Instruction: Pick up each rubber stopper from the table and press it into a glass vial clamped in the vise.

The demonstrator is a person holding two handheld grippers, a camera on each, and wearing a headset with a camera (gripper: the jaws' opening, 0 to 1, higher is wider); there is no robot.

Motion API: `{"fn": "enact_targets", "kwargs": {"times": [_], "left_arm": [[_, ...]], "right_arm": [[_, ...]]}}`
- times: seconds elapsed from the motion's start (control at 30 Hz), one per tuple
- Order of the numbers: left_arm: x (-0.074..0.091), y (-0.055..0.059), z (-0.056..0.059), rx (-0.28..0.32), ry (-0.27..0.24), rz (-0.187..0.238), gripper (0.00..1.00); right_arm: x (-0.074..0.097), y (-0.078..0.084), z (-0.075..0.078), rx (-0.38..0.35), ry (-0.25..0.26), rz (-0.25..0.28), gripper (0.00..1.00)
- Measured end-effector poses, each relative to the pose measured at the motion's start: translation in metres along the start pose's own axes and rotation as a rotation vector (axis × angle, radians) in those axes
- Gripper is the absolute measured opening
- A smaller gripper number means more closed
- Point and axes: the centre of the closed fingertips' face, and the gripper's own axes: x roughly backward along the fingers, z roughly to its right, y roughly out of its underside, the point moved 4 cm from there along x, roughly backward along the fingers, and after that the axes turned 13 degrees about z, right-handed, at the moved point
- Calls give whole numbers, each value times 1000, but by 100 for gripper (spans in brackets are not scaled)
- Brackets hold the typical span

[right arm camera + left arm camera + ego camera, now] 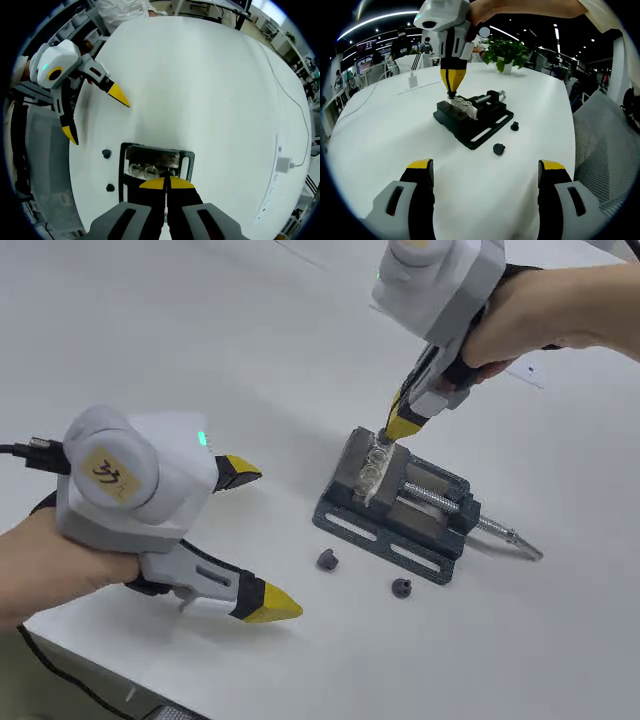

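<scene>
A black vise [440,530] sits on the white table and clamps a row of glass vials [374,468]. My right gripper [392,432] points down onto the end vial, shut, with a small dark rubber stopper [384,438] at its tips. In the right gripper view the shut gripper [165,182] covers that vial, beside the other vials [142,171]. Two grey rubber stoppers [327,559] [401,587] lie on the table in front of the vise. My left gripper [260,538] hovers to the left of them, open, with nothing between its fingers. The left gripper view shows the vise [485,125] and the right gripper [451,90] ahead.
The vise's screw handle [505,533] sticks out to the right. A white charger and cable [412,80] lie on the far part of the table, beyond a potted plant [507,52]. The table's near edge [130,665] runs just below my left gripper.
</scene>
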Motion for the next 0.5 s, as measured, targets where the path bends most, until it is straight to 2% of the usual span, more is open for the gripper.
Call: {"fn": "enact_targets", "kwargs": {"times": [0.13, 0.3, 0.37, 0.5], "left_arm": [[1, -6, -3, 1, -15, 11, 84], [5, -16, -4, -1, -34, 18, 84], [6, -18, -4, -3, -37, 18, 83], [11, -26, -2, -15, -50, 19, 84]], "right_arm": [[1, 1, -4, -9, 23, 1, 0], [2, 0, -5, -12, 19, -1, 0], [3, 1, -6, -49, 16, 17, 0], [6, 2, -12, -55, 32, 58, 0]]}}
